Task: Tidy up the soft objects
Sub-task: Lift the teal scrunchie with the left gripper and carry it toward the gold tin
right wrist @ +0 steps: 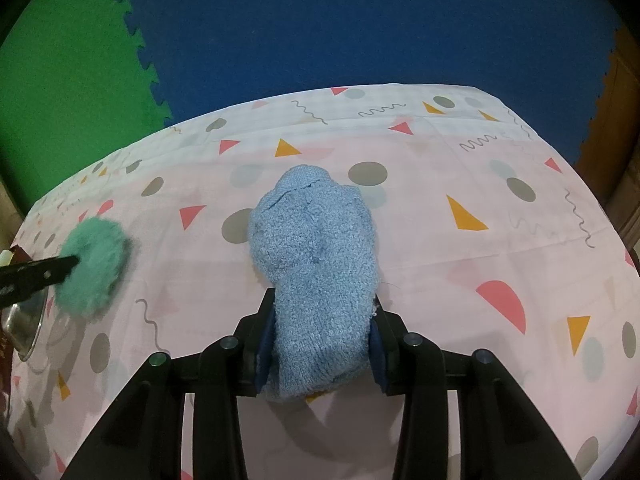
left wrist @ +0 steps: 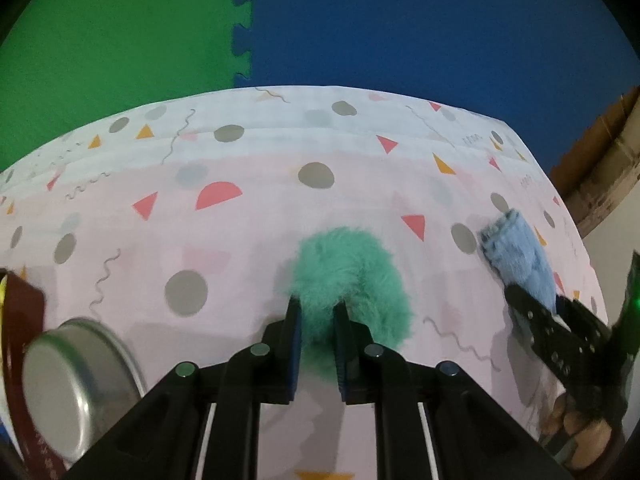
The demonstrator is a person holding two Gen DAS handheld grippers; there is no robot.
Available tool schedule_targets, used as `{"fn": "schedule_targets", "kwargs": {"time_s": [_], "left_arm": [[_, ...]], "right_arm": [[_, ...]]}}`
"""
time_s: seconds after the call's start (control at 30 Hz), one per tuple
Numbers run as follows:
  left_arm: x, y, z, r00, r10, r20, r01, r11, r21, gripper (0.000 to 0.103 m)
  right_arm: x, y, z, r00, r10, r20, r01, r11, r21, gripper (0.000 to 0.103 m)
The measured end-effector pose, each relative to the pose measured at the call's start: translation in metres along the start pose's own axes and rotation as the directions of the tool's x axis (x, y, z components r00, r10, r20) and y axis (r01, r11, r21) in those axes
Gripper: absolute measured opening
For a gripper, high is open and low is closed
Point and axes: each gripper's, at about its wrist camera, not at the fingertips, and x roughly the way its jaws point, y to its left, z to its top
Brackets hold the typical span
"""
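Observation:
A green fluffy pompom (left wrist: 344, 264) lies on the patterned tablecloth (left wrist: 240, 240), and my left gripper (left wrist: 317, 304) is shut on its near side, the pads sunk into the fur. In the right wrist view the same pompom (right wrist: 94, 264) sits at the far left with the left gripper (right wrist: 70, 262) reaching into it. My right gripper (right wrist: 322, 304) is shut on a light blue terry cloth (right wrist: 316, 232), which bulges forward between the fingers, just above the table. The blue cloth (left wrist: 520, 256) and right gripper (left wrist: 534, 296) also show at the right of the left wrist view.
A metal bowl (left wrist: 76, 380) sits beside a dark red-brown object (left wrist: 20, 312) at the table's left edge. A cardboard box (left wrist: 600, 168) stands off the table's right side. Green and blue foam mats (left wrist: 360, 20) cover the floor beyond. A hand (left wrist: 580, 428) holds the right gripper.

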Motion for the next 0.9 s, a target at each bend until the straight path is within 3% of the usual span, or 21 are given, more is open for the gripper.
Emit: {"fn": "schedule_targets", "kwargs": {"time_s": [0.23,0.5,0.9], "left_arm": [[-0.028,-0.007,-0.027,1.000,-0.016,-0.026,0.016,1.000,0.010,0.014],[-0.069,-0.012,-0.049,1.000,-0.018,-0.002,0.018,0.999,0.044,0.014],[-0.130,0.023,-0.061,0.998,0.042,0.055,-0.044,0.998,0.047,0.014]], "right_arm": [[0.001,-0.001,0.000,1.000,-0.001,0.000,0.001,1.000,-0.002,0.039],[0.001,0.000,0.000,1.000,0.000,-0.002,0.000,1.000,-0.009,0.042],[0.001,0.001,0.000,1.000,-0.005,-0.003,0.005,1.000,-0.016,0.042]]}}
